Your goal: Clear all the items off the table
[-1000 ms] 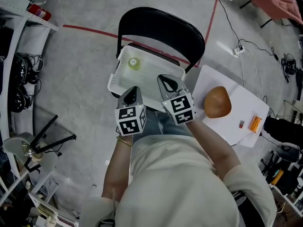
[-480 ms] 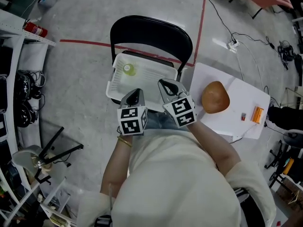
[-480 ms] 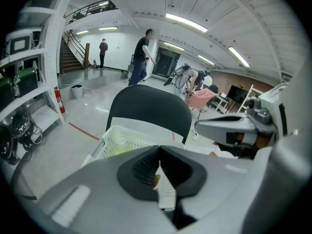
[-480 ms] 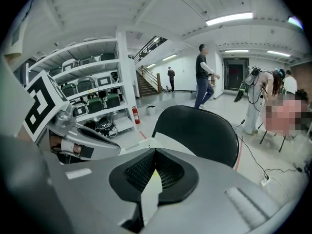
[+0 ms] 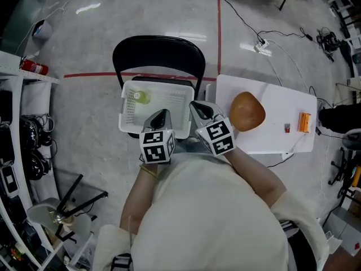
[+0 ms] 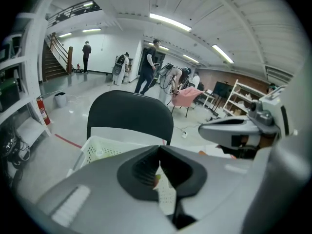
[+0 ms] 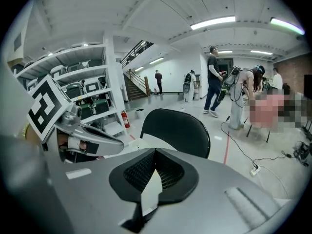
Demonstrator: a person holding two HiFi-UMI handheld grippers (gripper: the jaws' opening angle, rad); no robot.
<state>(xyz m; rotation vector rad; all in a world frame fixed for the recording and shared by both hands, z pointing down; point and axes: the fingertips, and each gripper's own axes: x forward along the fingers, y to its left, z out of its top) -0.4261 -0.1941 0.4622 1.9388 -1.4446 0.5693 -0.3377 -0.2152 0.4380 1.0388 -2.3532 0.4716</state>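
Table (image 5: pixel 271 135) — three items (image 5: pixel 247 111) | basket (image 5: pixel 126 110) — one item (image 5: pixel 141 97) | left tool (image 5: pixel 160 116), right tool (image 5: pixel 201 108) together

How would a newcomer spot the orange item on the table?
Find the white table right of the black chair. Near its right edge, past the big brown dome, lies the orange block, brighter and bigger than the tiny piece beside it.

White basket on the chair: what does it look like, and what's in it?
The white basket is a rectangular plastic-looking tub with rows of little holes in its walls. It sits level on the black chair, beside the white table. Inside, near a far corner, lies one small round yellow-green thing; the rest that shows looks bare.
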